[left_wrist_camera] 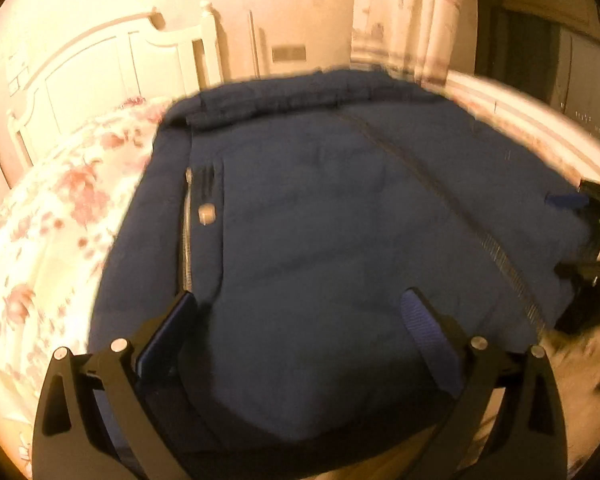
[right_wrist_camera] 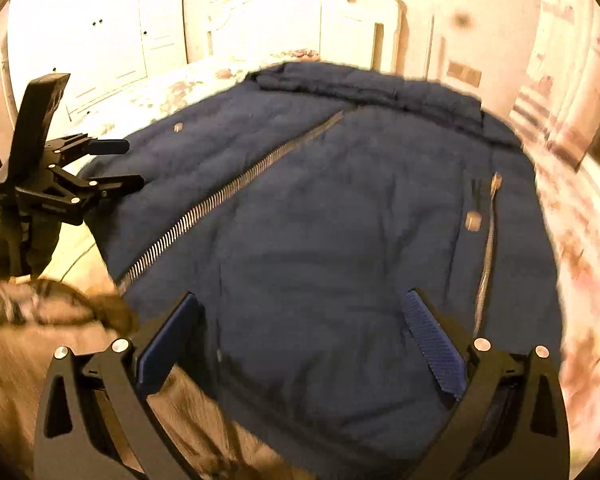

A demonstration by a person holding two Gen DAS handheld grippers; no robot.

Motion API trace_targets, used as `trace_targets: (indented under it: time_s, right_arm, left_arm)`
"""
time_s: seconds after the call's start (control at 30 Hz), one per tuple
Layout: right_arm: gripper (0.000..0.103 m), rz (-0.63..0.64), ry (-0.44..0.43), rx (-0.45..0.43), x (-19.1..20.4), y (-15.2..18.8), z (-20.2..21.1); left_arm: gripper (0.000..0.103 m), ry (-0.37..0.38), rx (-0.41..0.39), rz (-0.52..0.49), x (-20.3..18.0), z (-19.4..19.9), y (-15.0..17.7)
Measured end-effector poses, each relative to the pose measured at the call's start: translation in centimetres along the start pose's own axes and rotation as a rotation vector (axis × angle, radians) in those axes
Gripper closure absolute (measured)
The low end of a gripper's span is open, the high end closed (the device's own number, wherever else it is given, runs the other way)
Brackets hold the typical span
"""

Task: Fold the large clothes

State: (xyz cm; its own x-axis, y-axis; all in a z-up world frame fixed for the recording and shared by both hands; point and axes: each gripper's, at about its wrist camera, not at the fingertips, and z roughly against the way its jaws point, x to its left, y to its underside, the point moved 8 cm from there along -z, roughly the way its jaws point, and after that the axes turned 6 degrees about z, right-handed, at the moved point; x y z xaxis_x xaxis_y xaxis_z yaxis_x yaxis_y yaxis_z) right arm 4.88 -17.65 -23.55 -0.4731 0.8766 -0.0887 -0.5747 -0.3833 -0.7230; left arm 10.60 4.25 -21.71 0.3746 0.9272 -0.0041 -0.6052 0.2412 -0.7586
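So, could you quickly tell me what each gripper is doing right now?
Left gripper: open, over the navy jacket, holding nothing.
Right gripper: open, over the jacket, holding nothing.

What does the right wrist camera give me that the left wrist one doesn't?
Only the right wrist view shows the left gripper from outside, open beside the coat's edge, plus brown fur trim and white cabinet doors. Only the left wrist view shows the curtain and a dark doorway. Both show the navy coat lying on the floral bedspread, its metal zipper, a pocket snap, the headboard, and open fingers over the fabric; the right gripper holds nothing.
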Motion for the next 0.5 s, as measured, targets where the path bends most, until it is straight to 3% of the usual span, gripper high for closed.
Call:
trace_targets:
  time_s: [0.07, 0.2, 0.27, 0.33, 0.4, 0.43, 0.5]
  right_arm:
    - [0.004, 0.04, 0.029, -0.061, 0.4, 0.6, 0.3]
    - [0.005, 0.077, 0.053, -0.011, 0.6, 0.4, 0.6]
    - [0.005, 0.057, 0.092, -0.035, -0.5, 0.4, 2.0]
    - [0.005, -0.002, 0.152, -0.074, -2.6, 1.1, 3.5]
    - [0.005, -0.125, 0.19, -0.087, -5.8, 2.9, 4.4]
    - [0.004, -0.182, 0.177, -0.078, -7.1, 4.2, 4.3]
    - [0.005, -0.224, 0.146, -0.112, -7.7, 4.9, 4.6]
  left_arm:
    - [0.002, -0.012, -0.056, -0.014, 0.0, 0.2, 0.3]
    - [0.002, -0.01, -0.032, -0.011, 0.3, 0.5, -0.4]
    - [0.002, -0.041, -0.063, 0.02, 1.6, 1.3, -0.7]
    - [0.002, -0.07, -0.083, 0.084, 3.9, 2.0, -0.7]
    - [0.002, -0.085, -0.053, 0.15, 5.9, 1.5, -0.1]
    - [0.002, -0.091, -0.017, 0.184, 7.0, 0.9, 0.5]
    - [0.002, -0.074, -0.018, 0.197, 7.7, 0.9, 0.7]
